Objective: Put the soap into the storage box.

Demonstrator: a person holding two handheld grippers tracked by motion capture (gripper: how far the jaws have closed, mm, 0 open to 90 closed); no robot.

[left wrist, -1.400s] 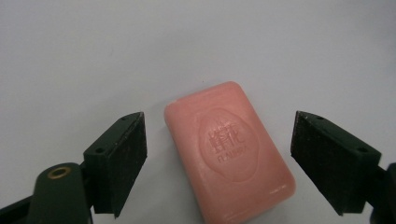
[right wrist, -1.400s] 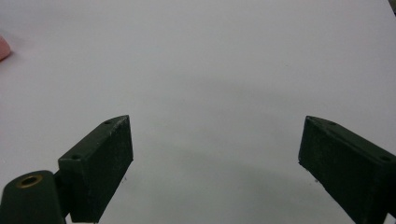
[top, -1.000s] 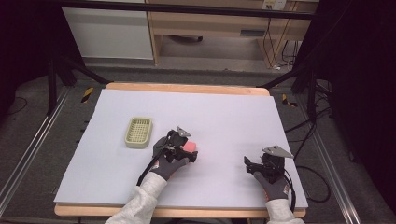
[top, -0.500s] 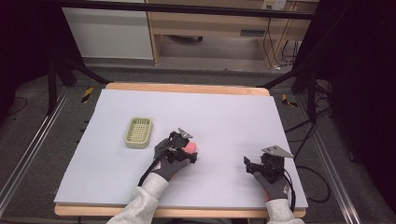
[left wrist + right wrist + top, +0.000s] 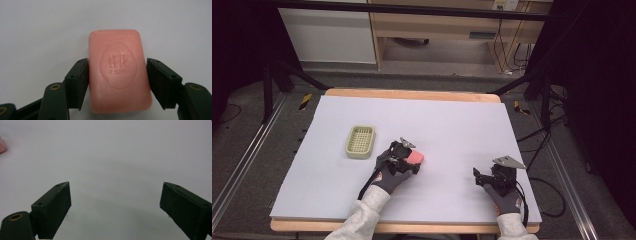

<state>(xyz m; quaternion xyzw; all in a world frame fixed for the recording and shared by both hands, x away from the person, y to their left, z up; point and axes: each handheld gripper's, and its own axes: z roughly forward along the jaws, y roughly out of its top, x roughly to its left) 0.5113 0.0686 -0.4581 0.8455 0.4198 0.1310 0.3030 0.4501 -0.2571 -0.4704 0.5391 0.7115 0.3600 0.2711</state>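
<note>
Left gripper view: a pink soap bar (image 5: 119, 72) is seen lying flat on the white table (image 5: 37, 30), stamped face up, long axis running 12 to 6 o'clock. The left gripper (image 5: 117, 83) is set around it, one black pad at 9 o'clock of the bar, the other at 3 o'clock. The jaws have just been closing with the soap between them; both pads are now pressed against the bar's long sides, no gap seen. The grip sits on the lower half of the bar, the upper end sticking out toward 12 o'clock.

High view: the soap bar (image 5: 414, 157) is found near the table centre, at the tip of the left gripper (image 5: 408, 159), which is held in a gloved left hand (image 5: 392, 177). A pale green soap dish (image 5: 360, 142) is placed at about 10 o'clock of the bar, near but apart. The right gripper (image 5: 478, 176) is held at about 4 o'clock of the bar, well apart.

Right gripper view: the right gripper (image 5: 115, 202) is shown with jaws spread wide, nothing between them, only bare table beyond. A pink edge of the soap (image 5: 2, 145) is caught at about 10 o'clock.
</note>
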